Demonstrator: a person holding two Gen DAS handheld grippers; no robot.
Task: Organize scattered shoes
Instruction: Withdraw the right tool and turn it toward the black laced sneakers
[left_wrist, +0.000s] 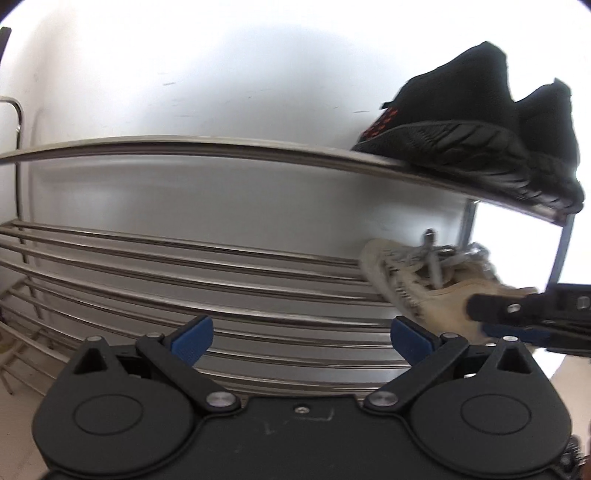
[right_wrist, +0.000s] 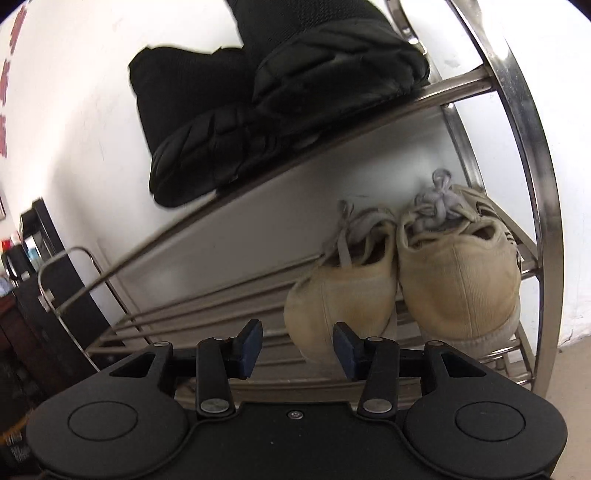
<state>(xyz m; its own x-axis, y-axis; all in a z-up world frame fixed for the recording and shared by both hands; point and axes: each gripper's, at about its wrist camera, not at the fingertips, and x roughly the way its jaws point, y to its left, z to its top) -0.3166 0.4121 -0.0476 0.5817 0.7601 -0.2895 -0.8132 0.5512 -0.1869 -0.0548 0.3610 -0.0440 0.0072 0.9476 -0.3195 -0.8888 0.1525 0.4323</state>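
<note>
Your right gripper (right_wrist: 297, 349) is spread, its jaws just short of the left beige canvas shoe (right_wrist: 340, 291), which sits beside its mate (right_wrist: 458, 280) on the rack's lower shelf (right_wrist: 207, 314). Your left gripper (left_wrist: 301, 341) hangs spread and empty. The black pair (right_wrist: 266, 110) sits at 12 o'clock. Canvas is light and soft: pinch the stiffer heel collar.

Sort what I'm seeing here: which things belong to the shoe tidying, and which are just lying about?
Job:
- black shoes, upper shelf
- beige canvas shoes, lower shelf
- metal shoe rack
- left gripper and right gripper, both open

Lying about:
- dark cabinet with small clutter on top
</note>
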